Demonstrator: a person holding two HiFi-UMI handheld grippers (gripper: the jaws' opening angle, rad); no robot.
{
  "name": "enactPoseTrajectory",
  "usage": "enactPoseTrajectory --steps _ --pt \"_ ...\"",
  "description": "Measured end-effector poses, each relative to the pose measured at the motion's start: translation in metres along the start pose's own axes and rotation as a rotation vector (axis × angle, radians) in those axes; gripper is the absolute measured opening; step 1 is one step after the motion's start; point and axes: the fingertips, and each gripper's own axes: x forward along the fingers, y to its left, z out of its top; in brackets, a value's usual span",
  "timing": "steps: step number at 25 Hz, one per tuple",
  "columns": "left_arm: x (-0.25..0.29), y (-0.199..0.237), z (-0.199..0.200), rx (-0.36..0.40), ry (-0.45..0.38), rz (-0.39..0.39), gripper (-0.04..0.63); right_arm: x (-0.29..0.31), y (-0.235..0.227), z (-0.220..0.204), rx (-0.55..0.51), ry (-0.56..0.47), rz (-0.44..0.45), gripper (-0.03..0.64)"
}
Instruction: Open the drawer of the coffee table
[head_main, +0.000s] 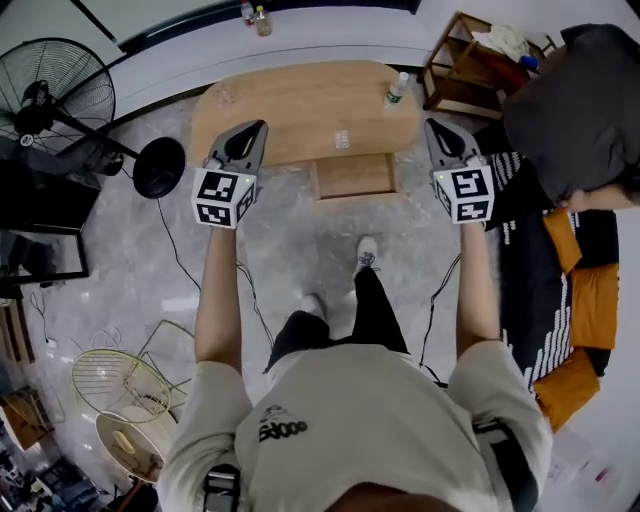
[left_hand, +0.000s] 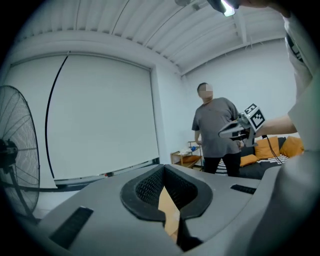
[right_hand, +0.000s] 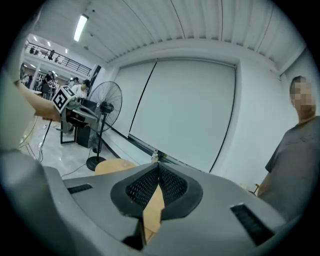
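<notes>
A low oval wooden coffee table (head_main: 300, 110) stands far below in the head view, with its drawer (head_main: 353, 176) pulled out toward me at the near edge. My left gripper (head_main: 255, 128) is held high at the left, jaws shut and empty. My right gripper (head_main: 432, 127) is raised at the right, also shut on nothing. In the left gripper view the shut jaws (left_hand: 163, 172) point nearly level across the room, and the right gripper (left_hand: 240, 127) shows beside a standing person (left_hand: 216, 131). The right gripper view shows its shut jaws (right_hand: 158, 170) above the table's edge (right_hand: 114, 165).
A clear bottle (head_main: 396, 90) stands on the table's right end. A black floor fan (head_main: 60, 95) is at the left, a wooden side shelf (head_main: 470, 65) at the back right, and a dark sofa with orange cushions (head_main: 575, 290) at the right. Wire fan guards (head_main: 125, 385) lie on the floor.
</notes>
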Motion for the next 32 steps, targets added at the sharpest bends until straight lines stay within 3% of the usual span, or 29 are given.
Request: enactPoseTrajectory --steps 10,19,25,32 --pt "-0.095 -0.038 0.08 0.053 -0.075 0.006 0.018 -0.098 0.04 0.079 0.024 -0.068 -0.002 0.006" --pt "-0.149 -0.074 0.111 0.061 -0.122 -0.011 0.018 -0.158 0.065 0.123 0.003 -0.124 -0.014 0.006" --pt "-0.17 -0.096 0.126 0.13 -0.115 -0.018 0.018 -0.185 0.078 0.141 -0.012 -0.156 -0.012 0.006" --pt "-0.181 -0.113 0.142 0.143 -0.13 -0.052 0.018 -0.202 0.087 0.154 -0.045 -0.161 -0.009 0.006"
